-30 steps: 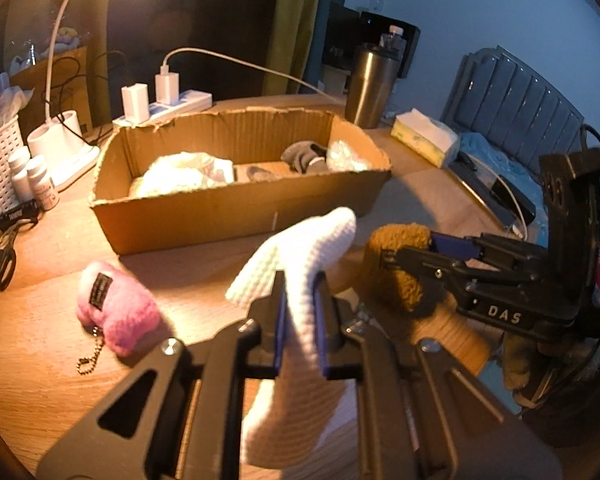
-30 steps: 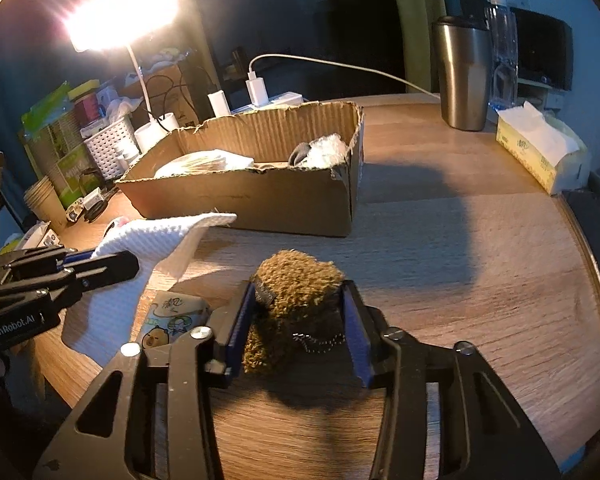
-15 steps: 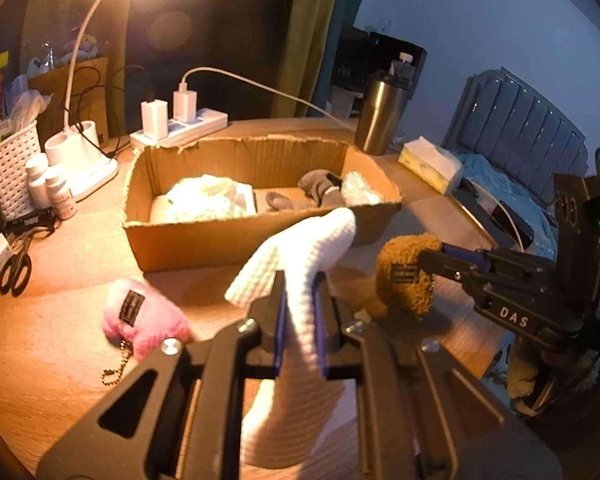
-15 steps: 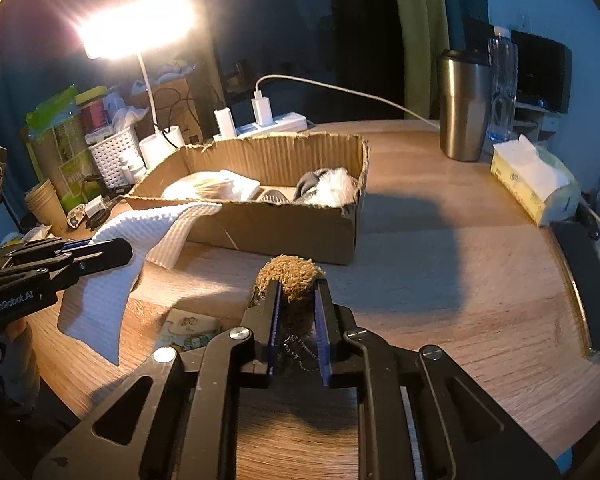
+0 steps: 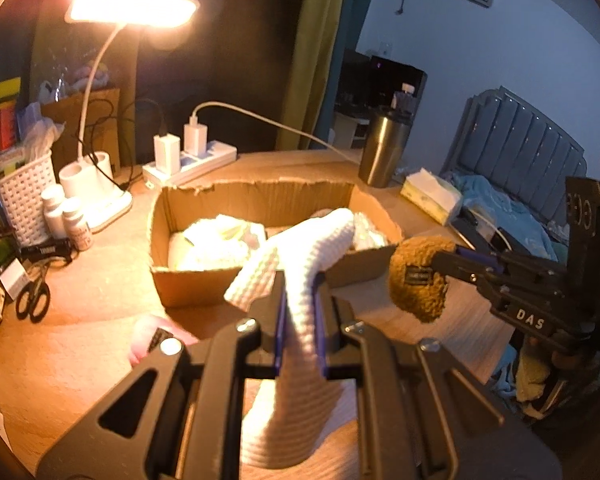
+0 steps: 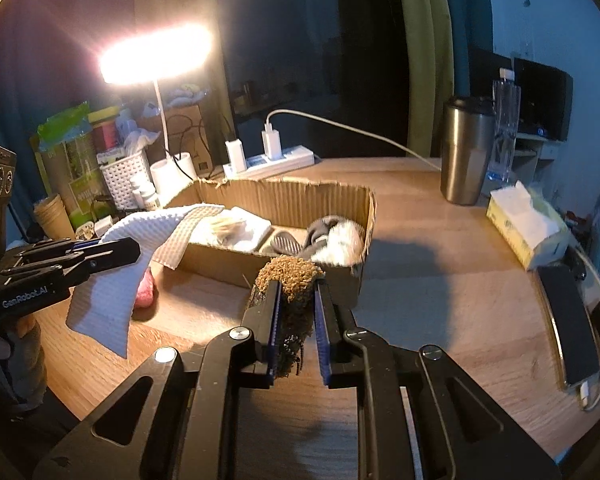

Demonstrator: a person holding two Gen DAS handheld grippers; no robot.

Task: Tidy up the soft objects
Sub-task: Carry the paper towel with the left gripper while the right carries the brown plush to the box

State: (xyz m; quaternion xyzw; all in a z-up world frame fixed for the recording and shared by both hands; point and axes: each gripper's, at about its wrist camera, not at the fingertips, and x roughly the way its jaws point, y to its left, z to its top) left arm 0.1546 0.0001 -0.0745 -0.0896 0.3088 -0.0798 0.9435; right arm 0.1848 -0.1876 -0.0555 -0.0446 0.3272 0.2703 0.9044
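Note:
My left gripper [image 5: 300,280] is shut on a white waffle-knit cloth [image 5: 304,248] and holds it up in front of the open cardboard box [image 5: 260,200]. The cloth also shows in the right wrist view [image 6: 140,240], hanging from the left gripper [image 6: 136,248]. My right gripper [image 6: 296,288] is shut on a brown fuzzy plush [image 6: 292,280] lifted off the table near the box's right front corner [image 6: 360,280]; it also shows in the left wrist view [image 5: 420,272]. A pink plush [image 5: 152,340] lies on the table, partly hidden by my left gripper.
The box holds white cloths [image 5: 216,240] and grey socks [image 6: 324,232]. Around it stand a desk lamp [image 5: 100,200], power strip [image 5: 192,164], steel tumbler [image 6: 464,152], tissue box [image 6: 528,228], phone [image 6: 572,328], scissors [image 5: 32,300] and a white basket [image 5: 24,196].
The right gripper closed on the brown plush and lifted it off the table toward the box. The left gripper rose with the white cloth and moved closer to the box.

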